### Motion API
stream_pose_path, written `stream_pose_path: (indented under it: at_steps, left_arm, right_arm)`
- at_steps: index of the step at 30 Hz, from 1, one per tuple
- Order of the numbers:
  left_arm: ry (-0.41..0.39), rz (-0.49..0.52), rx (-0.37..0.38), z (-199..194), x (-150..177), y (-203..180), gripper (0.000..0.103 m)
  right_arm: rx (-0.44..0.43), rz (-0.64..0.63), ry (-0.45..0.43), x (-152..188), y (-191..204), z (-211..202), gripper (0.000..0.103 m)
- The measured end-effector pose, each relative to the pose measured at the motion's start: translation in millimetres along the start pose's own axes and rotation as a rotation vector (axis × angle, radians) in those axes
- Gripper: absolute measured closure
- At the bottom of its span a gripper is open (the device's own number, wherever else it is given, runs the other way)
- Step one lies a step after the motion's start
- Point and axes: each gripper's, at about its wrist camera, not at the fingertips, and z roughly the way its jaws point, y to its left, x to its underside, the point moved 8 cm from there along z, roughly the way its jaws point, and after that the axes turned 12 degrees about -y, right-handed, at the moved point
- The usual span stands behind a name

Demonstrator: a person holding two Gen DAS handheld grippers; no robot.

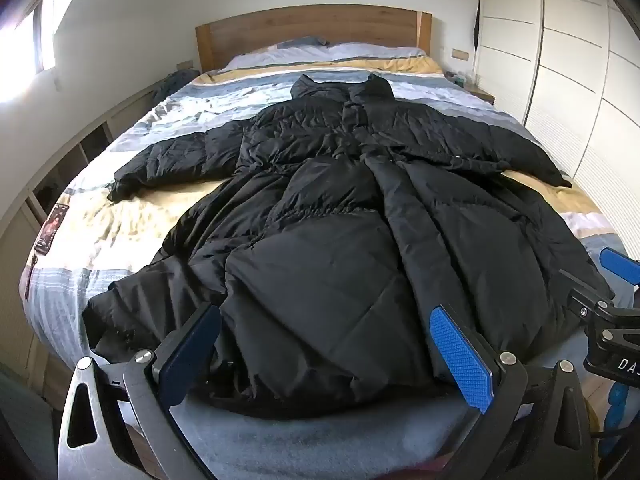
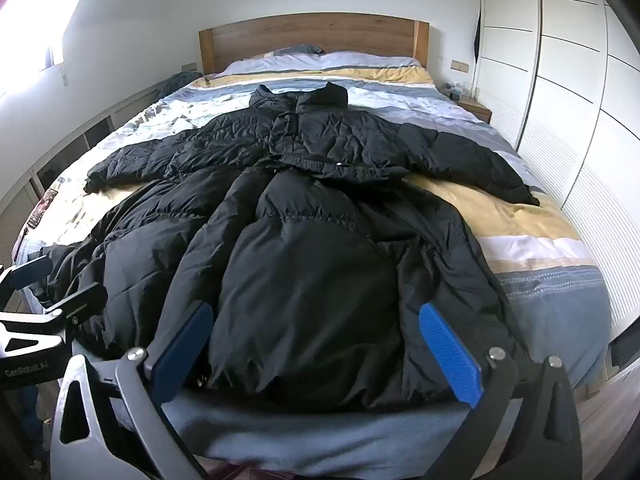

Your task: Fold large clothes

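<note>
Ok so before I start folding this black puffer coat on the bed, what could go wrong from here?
The coat is thick and puffy, so the open left gripper and right gripper may pinch only the top layer at the hem. Its right sleeve reaches toward the edge of the bed and might slide off. The creased skirt could fold unevenly.
</note>
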Motion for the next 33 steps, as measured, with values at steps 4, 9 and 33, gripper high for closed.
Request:
stream_pose_path:
  at_steps: [4, 9, 33]
  left_arm:
    - [-0.004, -0.003, -0.003, -1.3, -1.2, 0.2, 0.001]
    - [0.001, -0.002, 0.002, 0.1, 3.3, -6.7, 0.001]
    - [-0.002, -0.006, 0.021, 0.0, -0.9, -2.2, 0.001]
  right_arm:
    - [0.0, -0.001, 0.001, 0.6, -0.5, 0.6, 0.0]
    - [0.001, -0.001, 0.001, 1.3, -1.4, 1.2, 0.0]
    - [0.001, -0.005, 0.001, -0.9, -7.1, -0.2, 0.0]
